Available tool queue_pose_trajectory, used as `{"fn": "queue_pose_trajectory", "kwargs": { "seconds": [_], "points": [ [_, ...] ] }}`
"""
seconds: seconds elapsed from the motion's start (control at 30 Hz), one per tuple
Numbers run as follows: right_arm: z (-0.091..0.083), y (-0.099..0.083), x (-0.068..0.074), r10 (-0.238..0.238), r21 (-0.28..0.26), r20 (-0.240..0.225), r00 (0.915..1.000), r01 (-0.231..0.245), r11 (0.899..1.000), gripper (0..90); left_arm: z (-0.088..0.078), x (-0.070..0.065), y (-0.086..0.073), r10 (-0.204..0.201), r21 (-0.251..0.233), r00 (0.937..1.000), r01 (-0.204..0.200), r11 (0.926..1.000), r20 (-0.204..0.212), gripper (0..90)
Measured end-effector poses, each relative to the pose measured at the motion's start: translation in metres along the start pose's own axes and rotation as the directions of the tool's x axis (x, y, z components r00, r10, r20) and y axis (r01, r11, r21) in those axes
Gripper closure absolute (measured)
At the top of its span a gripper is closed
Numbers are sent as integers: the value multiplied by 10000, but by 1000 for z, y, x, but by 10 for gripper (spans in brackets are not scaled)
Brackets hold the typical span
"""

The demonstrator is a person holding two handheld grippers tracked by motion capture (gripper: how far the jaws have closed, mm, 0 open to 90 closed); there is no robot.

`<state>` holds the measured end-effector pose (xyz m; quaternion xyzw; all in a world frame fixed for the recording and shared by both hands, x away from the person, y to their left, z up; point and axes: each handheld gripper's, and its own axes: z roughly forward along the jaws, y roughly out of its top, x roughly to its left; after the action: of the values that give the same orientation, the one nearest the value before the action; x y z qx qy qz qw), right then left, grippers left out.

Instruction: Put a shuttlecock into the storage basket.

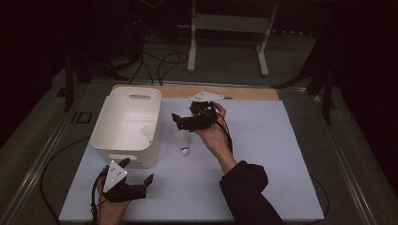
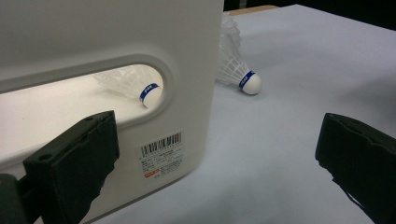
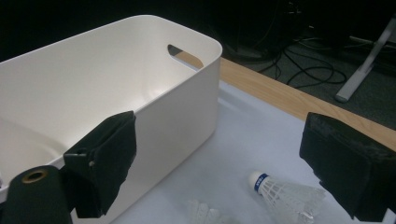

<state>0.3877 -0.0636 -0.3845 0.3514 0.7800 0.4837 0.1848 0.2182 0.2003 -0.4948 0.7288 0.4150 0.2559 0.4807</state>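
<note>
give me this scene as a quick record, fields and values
surface: white mat on a table
bin: white, with handle slots, at the mat's left
shuttlecock on mat: lies on its side right of the bin, cork toward the person
shuttlecock in bin: seen through the near handle slot
left gripper: open, near the bin's near right corner, holds nothing
right gripper: open, above the shuttlecock on the mat, holds nothing
likely next move: right gripper picks up the shuttlecock on the mat
</note>
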Motion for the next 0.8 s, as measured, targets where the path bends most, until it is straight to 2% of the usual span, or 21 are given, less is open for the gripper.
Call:
{"fn": "queue_pose_trajectory", "kwargs": {
  "seconds": [0.37, 0.8],
  "points": [
    [1, -3, -2, -77, 123, 163, 9998, 75, 9999, 109, 0, 0, 0, 10, 5, 10000, -10, 10000, 21, 1],
    [3, -5, -8, 49, 179, 279, 9996, -54, 9998, 109, 0, 0, 0, 11, -22, 10000, -11, 10000, 12, 1]
  ]
}}
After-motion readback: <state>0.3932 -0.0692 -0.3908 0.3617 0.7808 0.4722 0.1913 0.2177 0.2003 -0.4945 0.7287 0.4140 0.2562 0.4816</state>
